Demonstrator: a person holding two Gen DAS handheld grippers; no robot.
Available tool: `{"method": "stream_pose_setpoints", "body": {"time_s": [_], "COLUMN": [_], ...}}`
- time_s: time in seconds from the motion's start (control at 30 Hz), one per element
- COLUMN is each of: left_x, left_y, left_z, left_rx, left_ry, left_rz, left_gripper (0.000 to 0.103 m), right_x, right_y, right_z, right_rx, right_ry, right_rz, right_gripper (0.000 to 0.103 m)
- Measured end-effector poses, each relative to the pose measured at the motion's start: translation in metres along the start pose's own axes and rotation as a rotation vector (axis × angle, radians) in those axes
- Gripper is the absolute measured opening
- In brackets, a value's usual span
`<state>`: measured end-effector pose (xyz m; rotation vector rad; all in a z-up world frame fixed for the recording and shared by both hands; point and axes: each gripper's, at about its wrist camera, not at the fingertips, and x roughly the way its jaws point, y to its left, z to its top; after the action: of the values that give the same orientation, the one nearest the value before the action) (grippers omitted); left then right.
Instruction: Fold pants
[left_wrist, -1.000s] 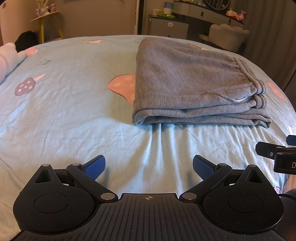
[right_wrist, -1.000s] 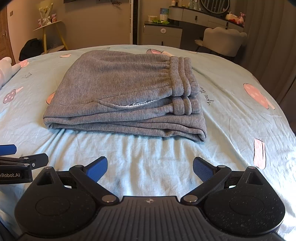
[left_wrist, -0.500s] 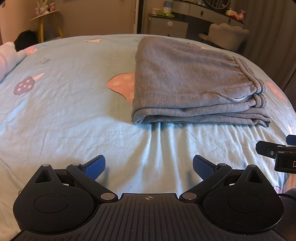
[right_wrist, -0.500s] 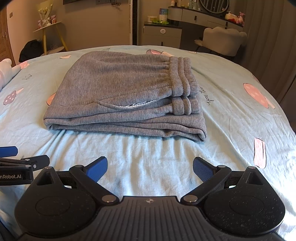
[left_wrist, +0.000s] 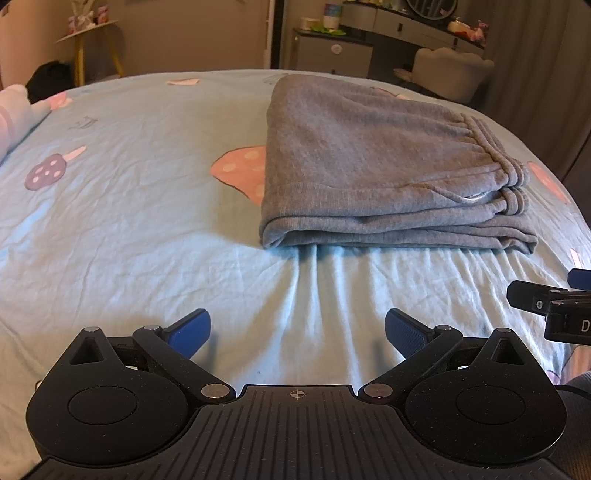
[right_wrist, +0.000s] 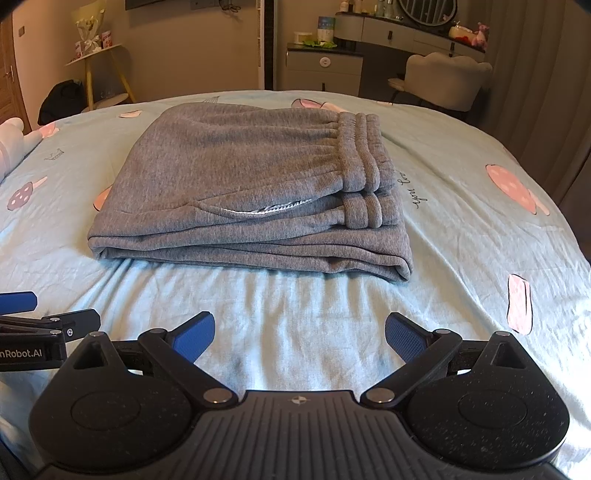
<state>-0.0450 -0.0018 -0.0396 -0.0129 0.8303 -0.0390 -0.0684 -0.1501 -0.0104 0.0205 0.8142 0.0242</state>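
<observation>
Pants (right_wrist: 251, 192): grey, folded into a compact rectangular stack, lying flat on the bed (right_wrist: 295, 306) ahead of both tools.

Near field. The left tongs (left_wrist: 297, 330) sit at 6 o'clock in the left wrist view, blue fingertips (left_wrist: 190, 330) spread wide, nothing between them. They are above bare, wrinkled sheet and clear of the garment. The right tongs (right_wrist: 300, 334) sit at 6 o'clock in the right wrist view, likewise spread wide and holding nothing, with sheet only between the pads. Each tool shows in the other's view: the right tool at 3 o'clock in the left wrist view, the left tool at 9 o'clock in the right wrist view. The two tools are side by side, near one another.

Middle field. In the right wrist view the stack lies at 12 o'clock, its folded edge facing the camera, the elastic waistband (right_wrist: 364, 155) on the side toward 2 o'clock, doubled in two layers. A pocket opening with pale lining shows on the top layer. In the left wrist view the stack (left_wrist: 369, 162) lies toward 1 o'clock. The sheet is light blue with a pink mushroom print (left_wrist: 242, 171), partly covered by the stack's 9 o'clock edge.

Far field. A cushioned chair (right_wrist: 443, 79) and a grey dresser (right_wrist: 402, 29) stand beyond the bed toward 1 o'clock; a yellow-legged side table (right_wrist: 99, 62) stands toward 10 o'clock.
</observation>
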Motion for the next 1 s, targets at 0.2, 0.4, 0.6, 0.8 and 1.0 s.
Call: {"method": "stream_pose_setpoints", "body": {"time_s": [0.2, 0.4, 0.6, 0.8, 1.0], "left_x": [-0.0028, -0.0025, -0.0032, -0.0028, -0.0022], "left_y": [0.001, 0.0014, 0.0013, 0.0011, 0.0002], "left_z": [0.0003, 0.0004, 0.0002, -0.0002, -0.0007], "left_rx": [-0.004, -0.002, -0.002, 0.001, 0.008], "left_ry": [-0.015, -0.018, -0.02, -0.018, -0.011], "left_rz": [-0.022, -0.026, -0.028, -0.027, -0.029], "left_gripper": [0.103, 0.103, 0.103, 0.103, 0.103], "right_x": [-0.0001, -0.0004, -0.0004, -0.0007, -0.0007], "right_y": [-0.0001, 0.0007, 0.001, 0.0011, 0.001], "right_z": [-0.0001, -0.0001, 0.0001, 0.0003, 0.0001], "right_rx": [0.001, 0.0, 0.0, 0.0, 0.002], "right_ry": [0.001, 0.001, 0.002, 0.002, 0.003], "right_rz": [0.0, -0.002, -0.002, -0.003, -0.003], "right_gripper": [0.099, 0.099, 0.099, 0.099, 0.099]}}
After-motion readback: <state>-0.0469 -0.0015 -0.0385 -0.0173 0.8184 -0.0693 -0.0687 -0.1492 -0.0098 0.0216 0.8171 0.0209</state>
